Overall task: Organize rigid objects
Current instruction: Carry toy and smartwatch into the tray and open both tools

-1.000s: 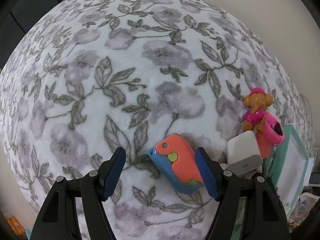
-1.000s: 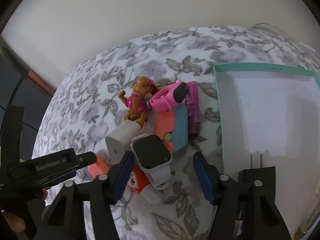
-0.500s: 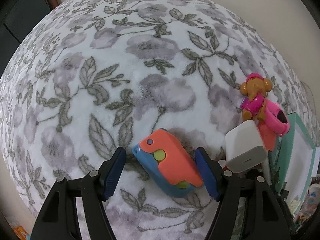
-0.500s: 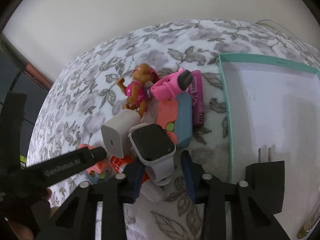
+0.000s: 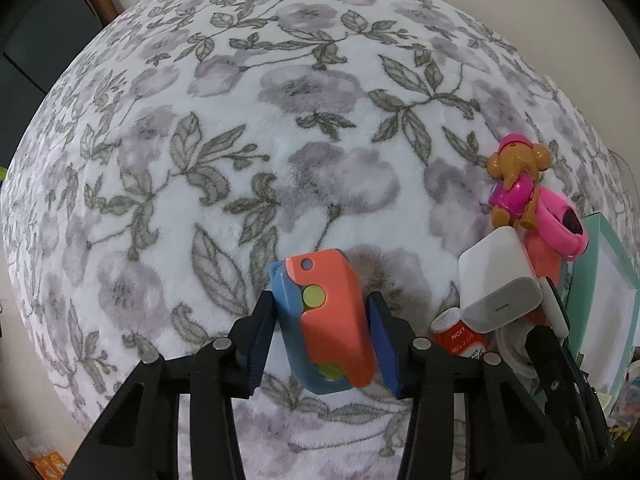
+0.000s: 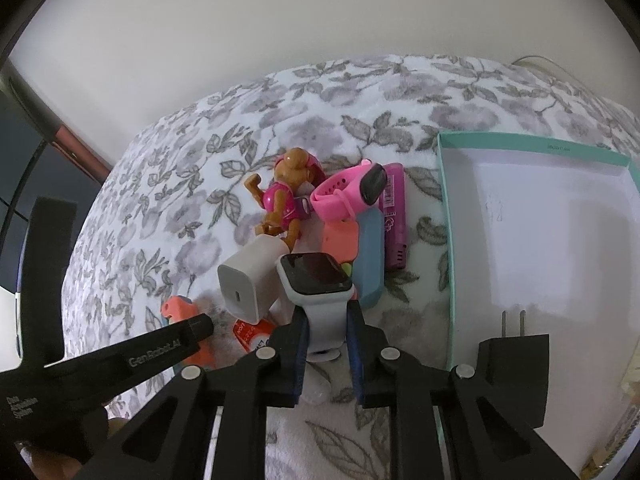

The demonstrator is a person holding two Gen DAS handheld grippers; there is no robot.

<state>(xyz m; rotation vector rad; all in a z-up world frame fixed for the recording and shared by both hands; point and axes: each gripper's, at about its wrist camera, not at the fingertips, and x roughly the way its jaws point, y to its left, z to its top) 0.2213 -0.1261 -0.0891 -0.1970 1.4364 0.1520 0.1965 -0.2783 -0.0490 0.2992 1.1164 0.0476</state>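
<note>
Left wrist view: the orange-and-blue toy (image 5: 326, 322) is seen at 6 o'clock, lying on the flowered blanket (image 5: 240, 120). The left gripper (image 5: 322, 334) is closing around it; the fingers seem to touch its sides, probably so that it can be lifted to the teal box (image 6: 540, 240).

In the right wrist view the grey smartwatch (image 6: 318, 280) is at the centre, on top of the heap beside the white charger (image 6: 250, 280). Its strap is squeezed by the nearly shut, still closing right gripper (image 6: 326, 344). The box waits at 3 o'clock, with a black plug (image 6: 514, 344) in it. The small red-labelled container (image 6: 254, 334) is mostly hidden, and its label cannot be read.
</note>
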